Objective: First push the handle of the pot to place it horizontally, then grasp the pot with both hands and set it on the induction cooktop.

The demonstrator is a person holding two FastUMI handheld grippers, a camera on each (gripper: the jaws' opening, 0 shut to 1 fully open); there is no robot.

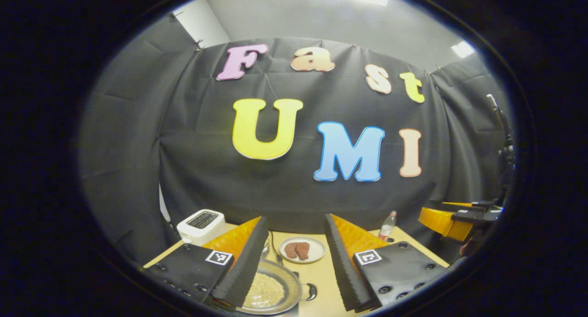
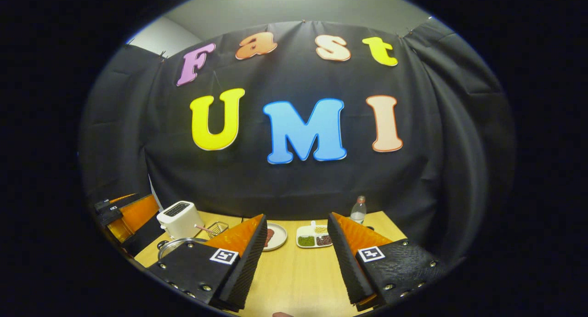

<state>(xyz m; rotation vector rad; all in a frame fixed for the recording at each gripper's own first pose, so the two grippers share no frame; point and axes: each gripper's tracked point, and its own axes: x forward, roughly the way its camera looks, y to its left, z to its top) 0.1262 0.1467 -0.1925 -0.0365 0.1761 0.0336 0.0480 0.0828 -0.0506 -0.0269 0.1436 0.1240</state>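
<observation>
Left gripper view: claw (image 1: 296, 257) spread above pot (image 1: 271, 291)

Screw-studded black tongs (image 1: 294, 266), square tags

We see the pot (image 1: 271, 289) half hidden behind the left gripper's (image 1: 294, 262) finger and cut by the edge; its handle (image 1: 311, 291) barely shows beside it.

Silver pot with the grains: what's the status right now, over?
Left gripper open, above the table. Right gripper open, holding nothing. Round silver metal pot of pale grains on the wooden table, ungrasped. White plate beyond, not blocking.
</observation>
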